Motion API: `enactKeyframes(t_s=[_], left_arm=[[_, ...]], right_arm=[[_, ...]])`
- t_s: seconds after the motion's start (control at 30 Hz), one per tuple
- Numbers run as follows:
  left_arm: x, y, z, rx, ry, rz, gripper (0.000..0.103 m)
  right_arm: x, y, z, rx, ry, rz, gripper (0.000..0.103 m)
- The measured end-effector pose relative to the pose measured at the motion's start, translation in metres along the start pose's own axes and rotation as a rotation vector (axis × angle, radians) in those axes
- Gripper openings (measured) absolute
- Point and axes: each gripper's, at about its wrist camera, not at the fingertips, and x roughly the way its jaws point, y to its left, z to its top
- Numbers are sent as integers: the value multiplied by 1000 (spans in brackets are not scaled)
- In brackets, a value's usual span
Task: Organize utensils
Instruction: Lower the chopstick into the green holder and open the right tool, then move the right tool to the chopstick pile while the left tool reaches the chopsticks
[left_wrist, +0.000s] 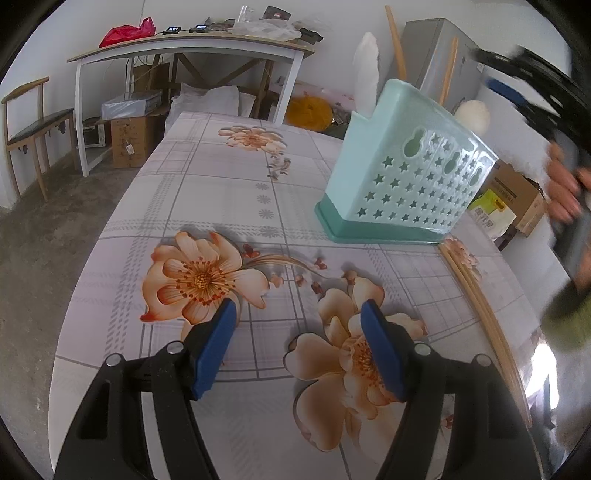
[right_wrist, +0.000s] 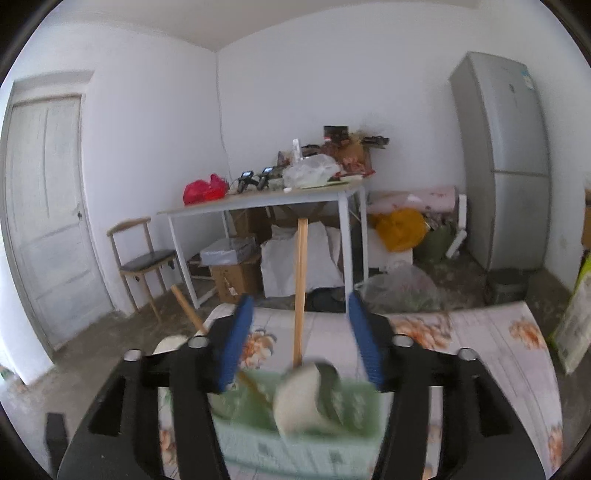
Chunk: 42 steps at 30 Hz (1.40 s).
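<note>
So the table (left_wrist: 229, 177) with the flowery plaid cloth is taking up most of both views, and everything's sitting on it. Behind it the room is showing a grey fridge (right_wrist: 506, 162), a white door (right_wrist: 48, 206), a cluttered side table (right_wrist: 258, 201) and a wooden chair (right_wrist: 144, 254).

Next biggest is the mint green utensil holder (left_wrist: 406, 177), the one with star cutouts and a darker green base. It's standing upright toward the far right of the table. A few utensils are already poking out of its top: a white spoon (left_wrist: 366, 70) and a couple of wooden handles (left_wrist: 395, 40).

The right gripper (right_wrist: 301, 332) is hanging right over the holder, jaws spread open with nothing pinched between the blue pads. A ladle with a wooden handle (right_wrist: 300, 291) is standing between them, not touching either pad, its pale bowl down in the holder and looking blurry. Another wooden handle (right_wrist: 188, 306) is leaning off to the left.

The left gripper (left_wrist: 297, 321) is hovering low over the near side of the table, jaws open and empty, only flower print under it.

Smallest bit: a pair of wooden chopsticks (left_wrist: 480, 317) is lying flat along the right edge of the table, just in front of the holder's base.
</note>
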Motion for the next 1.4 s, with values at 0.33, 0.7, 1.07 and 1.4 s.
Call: enactKeyframes(t_s=[0.33,0.7,1.07,1.4], left_arm=[[4,-10,0,56,21,46,70],[-9,-52,10,147,-46,16,72],[40,-142,25,240,113,-214,55],[75,-177,9,339,191,-169,31]], right_arm=[[-70,-54,-107,291,328,-75,54],[-53,-49,-182,334,574,-110,16],[-59,-71,-185,409,550,-47,8],[-63,-83,-189,450,546,-19,4]])
